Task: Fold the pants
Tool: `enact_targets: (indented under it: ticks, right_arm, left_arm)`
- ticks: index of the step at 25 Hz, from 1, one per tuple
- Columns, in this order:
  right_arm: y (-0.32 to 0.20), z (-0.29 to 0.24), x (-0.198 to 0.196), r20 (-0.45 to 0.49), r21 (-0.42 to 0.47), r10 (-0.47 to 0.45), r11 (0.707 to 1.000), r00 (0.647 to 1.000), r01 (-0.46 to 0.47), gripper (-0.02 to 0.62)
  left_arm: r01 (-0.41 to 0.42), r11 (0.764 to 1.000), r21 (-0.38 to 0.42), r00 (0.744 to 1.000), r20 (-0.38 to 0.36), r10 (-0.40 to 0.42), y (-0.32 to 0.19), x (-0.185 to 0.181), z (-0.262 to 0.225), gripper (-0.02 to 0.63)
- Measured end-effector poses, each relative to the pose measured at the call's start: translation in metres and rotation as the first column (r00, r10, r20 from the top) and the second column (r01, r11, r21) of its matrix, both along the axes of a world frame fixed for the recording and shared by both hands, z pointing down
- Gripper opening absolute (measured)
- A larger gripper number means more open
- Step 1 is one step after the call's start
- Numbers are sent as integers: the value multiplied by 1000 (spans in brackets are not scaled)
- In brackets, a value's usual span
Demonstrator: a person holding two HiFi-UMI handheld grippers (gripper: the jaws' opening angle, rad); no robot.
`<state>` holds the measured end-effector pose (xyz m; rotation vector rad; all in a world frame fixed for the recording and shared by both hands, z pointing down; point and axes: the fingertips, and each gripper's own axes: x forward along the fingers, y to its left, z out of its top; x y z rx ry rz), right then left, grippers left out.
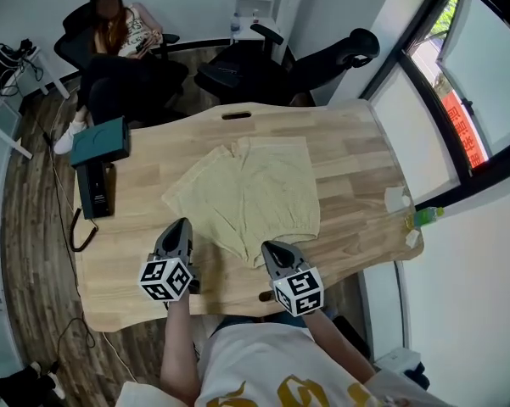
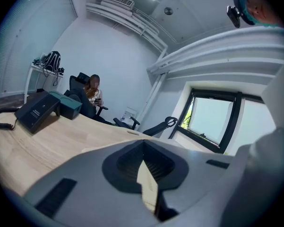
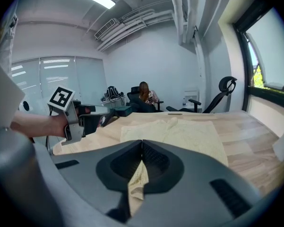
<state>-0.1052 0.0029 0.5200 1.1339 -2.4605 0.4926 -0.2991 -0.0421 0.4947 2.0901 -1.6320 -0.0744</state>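
Office room, plank floor, window [image 1: 458, 100] on the right; pale wooden surface [image 1: 356, 168] with the pants laid out on it

Pants [image 1: 255, 189]: light yellow, short-legged, spread flat near the middle of the surface, waistband to the far side, leg hems toward the near edge. Seated person [image 1: 119, 49] in a black chair beyond the far-left corner; an empty black office chair [image 1: 305, 62] behind the far edge. Teal box [image 1: 102, 141] at the left end, black desk phone [image 1: 93, 189] just beside it. Left gripper [image 1: 183, 225]: jaws pressed together, tip just by the left leg's hem. Right gripper [image 1: 268, 248]: jaws likewise closed, tip at the right leg's near hem; yellow cloth shows in the slit under its tips, the pants lying unlifted
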Motion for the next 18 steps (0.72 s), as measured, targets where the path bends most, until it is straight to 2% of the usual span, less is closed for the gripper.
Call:
enact_targets:
  ticks: [7, 12, 18]
  right_arm:
    - [-14, -1, -4, 6, 13, 20, 1000, 1000, -20, 6]
    - [-25, 2, -6, 9, 14, 12, 1000, 1000, -12, 6]
    - [-13, 11, -23, 133, -34, -78, 996, 988, 83, 8]
  left_arm:
    - [-28, 1000, 11, 999, 28, 28, -17, -1, -2, 6]
    - [-18, 1000, -20, 999, 31, 18, -19, -4, 9, 6]
    - [0, 992, -123, 1000, 30, 3, -17, -12, 37, 6]
